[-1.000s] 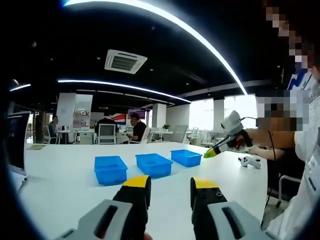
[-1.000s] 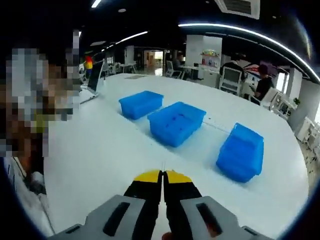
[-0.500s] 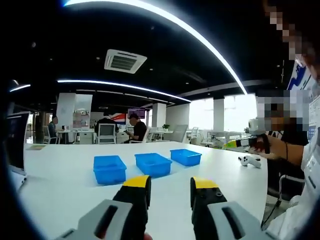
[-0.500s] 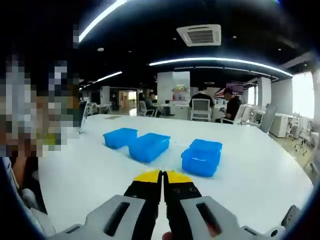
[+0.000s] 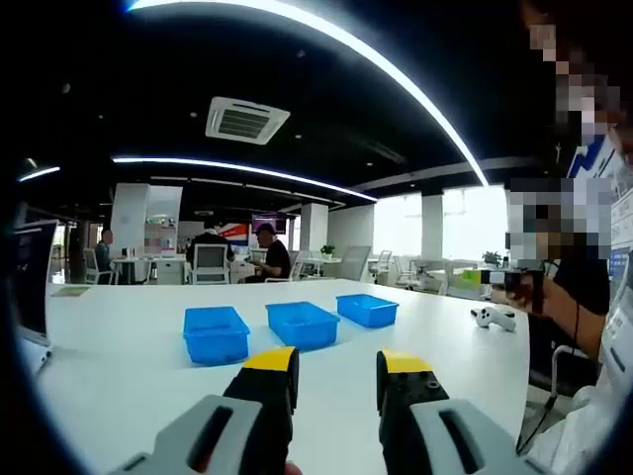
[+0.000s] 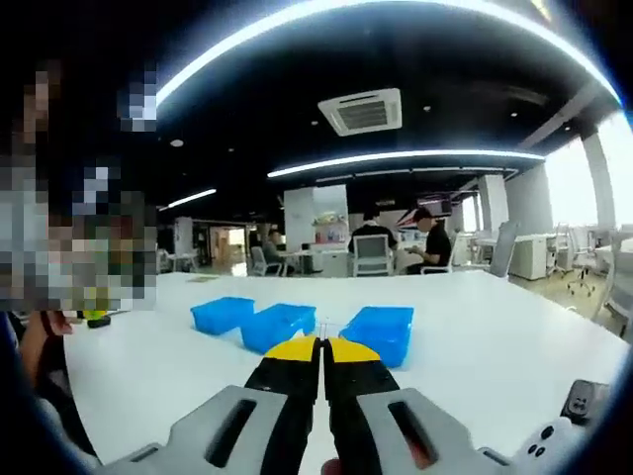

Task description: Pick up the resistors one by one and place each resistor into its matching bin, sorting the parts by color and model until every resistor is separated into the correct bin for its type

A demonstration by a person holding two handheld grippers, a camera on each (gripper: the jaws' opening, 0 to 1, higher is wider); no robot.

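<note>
Three blue bins sit in a row on the white table [image 5: 119,356], at the centre of the left gripper view: a left bin [image 5: 216,334], a middle bin [image 5: 302,325] and a right bin [image 5: 368,310]. From this low angle their insides are hidden, so whether any resistor has been sorted cannot be told, and how far along the task is stays unclear.

The left gripper [image 5: 336,364] rises from the bottom of its view with its yellow-tipped jaws spread apart and nothing between them. The right gripper [image 6: 323,348], at the bottom centre of the right gripper view, has its jaws pressed together; a thin wire-like sliver stands up from the seam, possibly a resistor lead, but too fine to be sure.

No loose resistors can be made out on the table. A white game controller [image 5: 493,318] lies at the right of the left gripper view, well apart from the bins. A laptop [image 5: 30,287] stands at the far left edge. Seated people [image 5: 270,252] work at desks behind. Nothing stands between the grippers and the bins.
</note>
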